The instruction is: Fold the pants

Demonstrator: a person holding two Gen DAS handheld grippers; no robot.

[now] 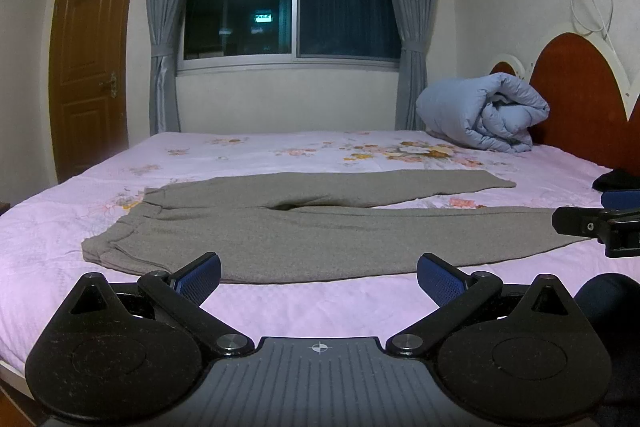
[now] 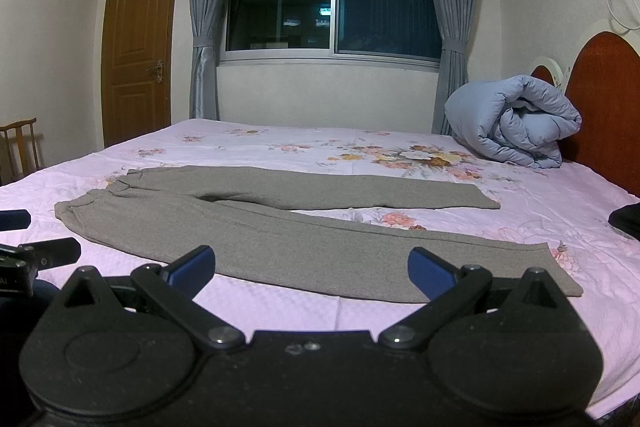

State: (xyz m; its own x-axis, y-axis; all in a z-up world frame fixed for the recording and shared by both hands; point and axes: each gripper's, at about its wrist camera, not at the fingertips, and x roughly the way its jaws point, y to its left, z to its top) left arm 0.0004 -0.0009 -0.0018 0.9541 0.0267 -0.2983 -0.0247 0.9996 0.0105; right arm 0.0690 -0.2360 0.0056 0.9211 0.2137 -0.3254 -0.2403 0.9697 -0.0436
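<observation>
A: Pants (image 1: 320, 227) lie flat on the bed (image 1: 300, 307), just ahead of both sets of jaws, waistband off to the left of them and the two legs running out to the right, splayed apart in a narrow V.

B: And the grippers?

A: The left gripper (image 1: 319, 273) hovers low over the near edge of the bed with its jaws spread wide, nothing between them; the near leg starts right beyond its fingertips. The right gripper (image 2: 311, 269) is the same, jaws wide apart and empty, with the near leg's hem just past its right finger.

B: Why spread out like that?

A: My guess: laid flat and smooth so one leg can be brought over the other. Nothing is folded yet. The grippers sit side by side facing the near leg, probably to pinch waist end and hem together.

B: Anything in the way?

A: A rolled blue quilt (image 2: 516, 119) sits far beyond the jaws, to the right, well apart.
</observation>
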